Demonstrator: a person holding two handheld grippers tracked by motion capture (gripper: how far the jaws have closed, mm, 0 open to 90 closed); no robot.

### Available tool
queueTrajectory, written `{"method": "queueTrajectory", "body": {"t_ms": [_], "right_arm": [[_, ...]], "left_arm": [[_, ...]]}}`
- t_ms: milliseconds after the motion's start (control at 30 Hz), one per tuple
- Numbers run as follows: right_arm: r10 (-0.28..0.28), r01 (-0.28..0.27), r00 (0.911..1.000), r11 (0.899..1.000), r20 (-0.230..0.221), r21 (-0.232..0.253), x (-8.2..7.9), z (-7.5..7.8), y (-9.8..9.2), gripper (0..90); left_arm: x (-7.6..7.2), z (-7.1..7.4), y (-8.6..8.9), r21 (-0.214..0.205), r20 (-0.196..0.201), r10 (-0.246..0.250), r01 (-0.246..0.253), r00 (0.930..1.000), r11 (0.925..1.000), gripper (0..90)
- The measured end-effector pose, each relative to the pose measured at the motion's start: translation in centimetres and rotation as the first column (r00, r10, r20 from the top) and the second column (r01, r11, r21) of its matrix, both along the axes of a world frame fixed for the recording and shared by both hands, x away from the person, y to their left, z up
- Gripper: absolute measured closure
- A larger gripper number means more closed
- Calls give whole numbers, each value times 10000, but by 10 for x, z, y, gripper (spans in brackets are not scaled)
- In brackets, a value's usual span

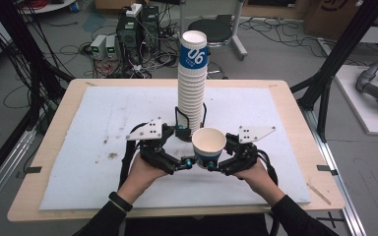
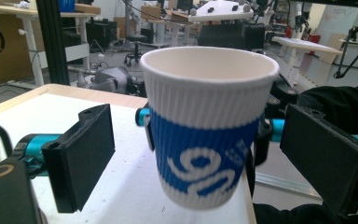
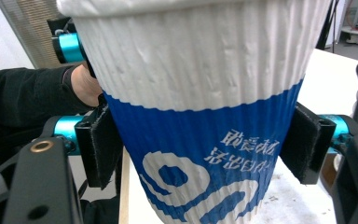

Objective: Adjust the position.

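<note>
Right gripper (image 1: 215, 167) is pinching the paper cup (image 1: 208, 145), pads pressing both sides of its blue band; the cup is sitting upright at lower centre of the high view, off the white mat (image 1: 103, 147). Left gripper (image 1: 183, 164) is standing spread, jaws flanking the cup without touching. Cup stack (image 1: 193, 78) is standing just behind, at upper centre.
</note>
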State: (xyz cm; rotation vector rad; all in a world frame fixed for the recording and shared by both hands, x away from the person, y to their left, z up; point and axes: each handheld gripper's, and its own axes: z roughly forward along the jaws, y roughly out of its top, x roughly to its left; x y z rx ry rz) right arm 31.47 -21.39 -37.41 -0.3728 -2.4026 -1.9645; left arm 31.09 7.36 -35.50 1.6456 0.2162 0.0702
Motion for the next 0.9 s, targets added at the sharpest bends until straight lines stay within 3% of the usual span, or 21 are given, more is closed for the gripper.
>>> {"method": "queueTrajectory", "body": {"t_ms": [333, 900], "right_arm": [[-177, 175, 9998, 9997, 93, 186, 2, 4, -5, 249], [-55, 50, 10000, 9986, 78, 530, -2, 7, -3, 249]], "left_arm": [[-1, -6, 6, 239, 64, 182, -184, 9998, 9995, 100], [-3, -27, -19, 750, -352, -292, 318, 9990, 9967, 100]]}}
